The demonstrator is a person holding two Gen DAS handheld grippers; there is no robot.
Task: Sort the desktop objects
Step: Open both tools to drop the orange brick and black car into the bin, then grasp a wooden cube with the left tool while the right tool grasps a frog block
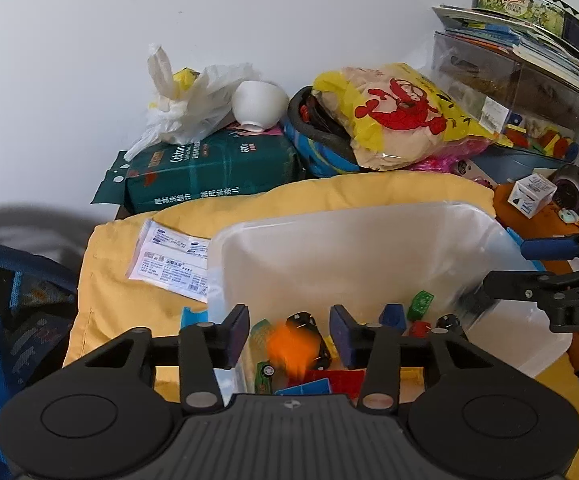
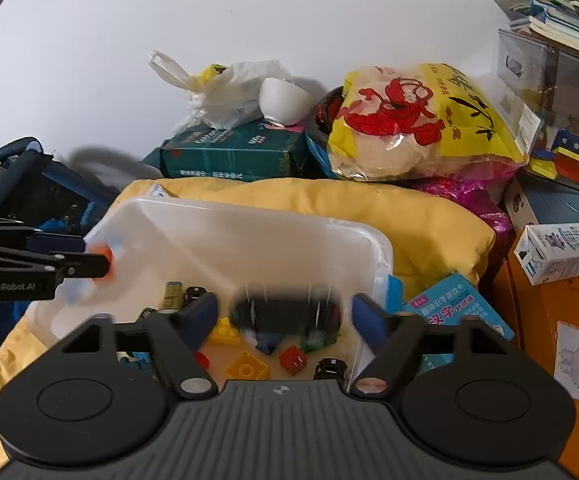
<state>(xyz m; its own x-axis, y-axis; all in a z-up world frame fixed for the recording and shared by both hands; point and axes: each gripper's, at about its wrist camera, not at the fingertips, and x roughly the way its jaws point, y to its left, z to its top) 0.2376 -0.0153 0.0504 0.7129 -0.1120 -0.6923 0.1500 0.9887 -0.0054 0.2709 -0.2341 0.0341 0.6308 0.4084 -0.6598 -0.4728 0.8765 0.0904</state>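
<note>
A clear plastic bin (image 1: 349, 216) (image 2: 249, 216) rests on a yellow cushion (image 1: 329, 196) (image 2: 429, 216) and holds toy cars and building bricks (image 2: 245, 366). My left gripper (image 1: 289, 334) hangs over the bin's near left corner. A blurred orange toy (image 1: 289, 350) sits loose between its fingers, clear of both pads. My right gripper (image 2: 285, 318) is over the bin's near right side. A blurred black toy (image 2: 285, 316) lies in its gap, touching neither pad. Each gripper shows in the other's view: the right gripper (image 1: 509, 268) and the left gripper (image 2: 97, 258).
Against the wall are a green tissue pack (image 1: 209, 168), an upturned white bowl (image 1: 259, 106), a white plastic bag (image 1: 193, 100) and a yellow lobster-print bag (image 1: 401, 116). Right: a small white carton (image 2: 561, 252), a blue booklet (image 2: 457, 308) and stacked books under a tin (image 1: 529, 0). A dark bag (image 1: 9, 300) sits left.
</note>
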